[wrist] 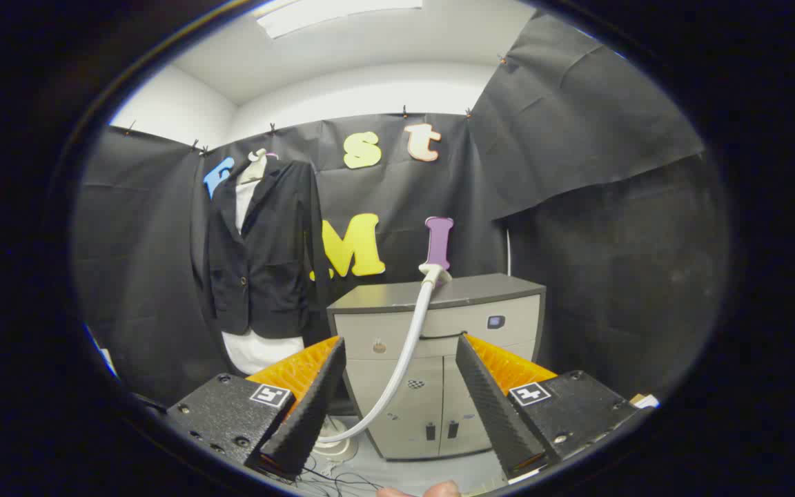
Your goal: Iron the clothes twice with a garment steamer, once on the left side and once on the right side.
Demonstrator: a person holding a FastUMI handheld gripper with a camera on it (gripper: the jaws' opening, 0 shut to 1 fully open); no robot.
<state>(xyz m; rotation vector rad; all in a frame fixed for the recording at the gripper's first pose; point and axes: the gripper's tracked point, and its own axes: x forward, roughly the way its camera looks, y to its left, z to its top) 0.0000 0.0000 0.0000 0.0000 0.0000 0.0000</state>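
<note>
Your gripper [397, 404] jaws stand wide, holding nothing; the steamer head [433, 271] lies straight ahead on the cabinet [501, 293], jacket [259, 255] far left.

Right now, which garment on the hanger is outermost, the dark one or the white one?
The dark jacket. It is buttoned over the white garment, which shows at collar and hem. The open tongs are short of both.

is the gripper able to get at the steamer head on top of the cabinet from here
Probably yes. The gripper is open, and the steamer head rests on the cabinet beyond the fingers with open air in between. Its white hose hangs down between the fingers and might brush them.
</note>
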